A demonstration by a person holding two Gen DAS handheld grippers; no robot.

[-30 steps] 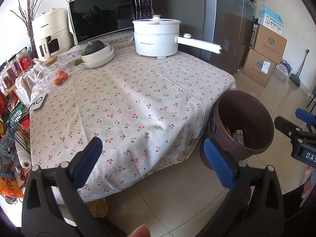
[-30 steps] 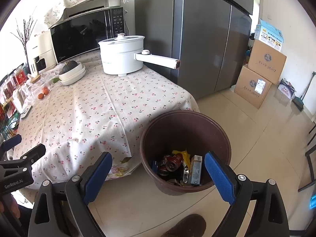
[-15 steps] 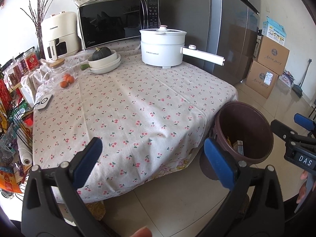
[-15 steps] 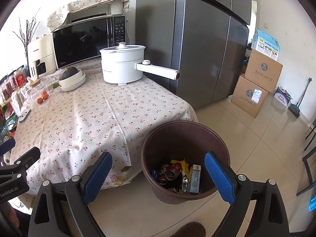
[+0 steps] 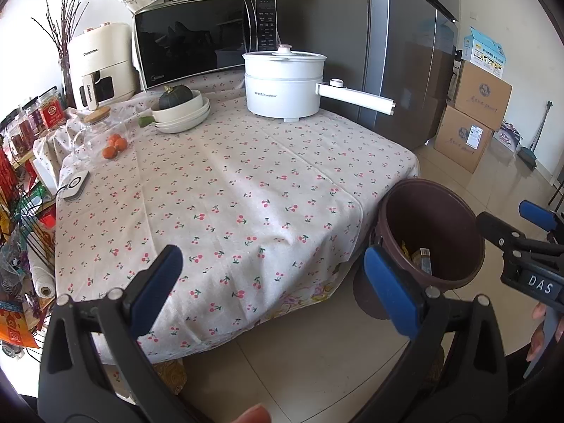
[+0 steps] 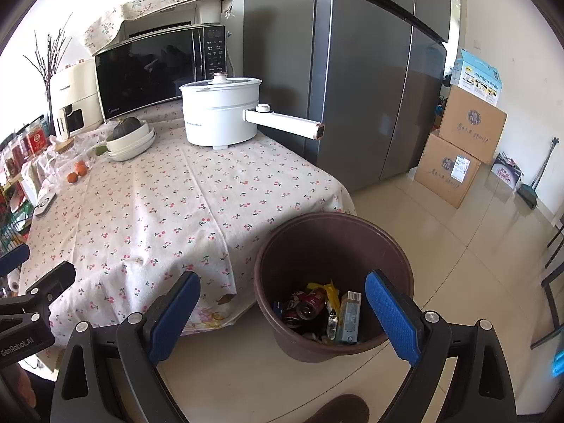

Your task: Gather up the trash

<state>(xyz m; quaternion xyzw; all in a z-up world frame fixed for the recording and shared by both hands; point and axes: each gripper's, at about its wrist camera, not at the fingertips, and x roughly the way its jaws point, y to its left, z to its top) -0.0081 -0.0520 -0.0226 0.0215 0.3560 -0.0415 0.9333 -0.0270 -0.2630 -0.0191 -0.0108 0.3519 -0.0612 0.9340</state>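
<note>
While both the left hand-held gripper (image 5: 271,282) and right hand-held gripper (image 6: 282,312) hang empty, jaws apart, collected trash (image 6: 319,310) sits in the brown bin (image 6: 331,225) beside the bench (image 6: 169,204) — a careless swing could tip it.

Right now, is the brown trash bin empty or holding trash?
Holding trash: the brown trash bin stands upright with a red can, a small carton and wrappers at the bottom.

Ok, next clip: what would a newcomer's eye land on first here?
Probably the brown trash bin on the floor at the table's corner, with a red can and a carton inside. Next, the white electric pot on the cherry-print tablecloth, its long handle sticking out toward the fridge. Both the left gripper and right gripper show empty, wide-open jaws.
</note>
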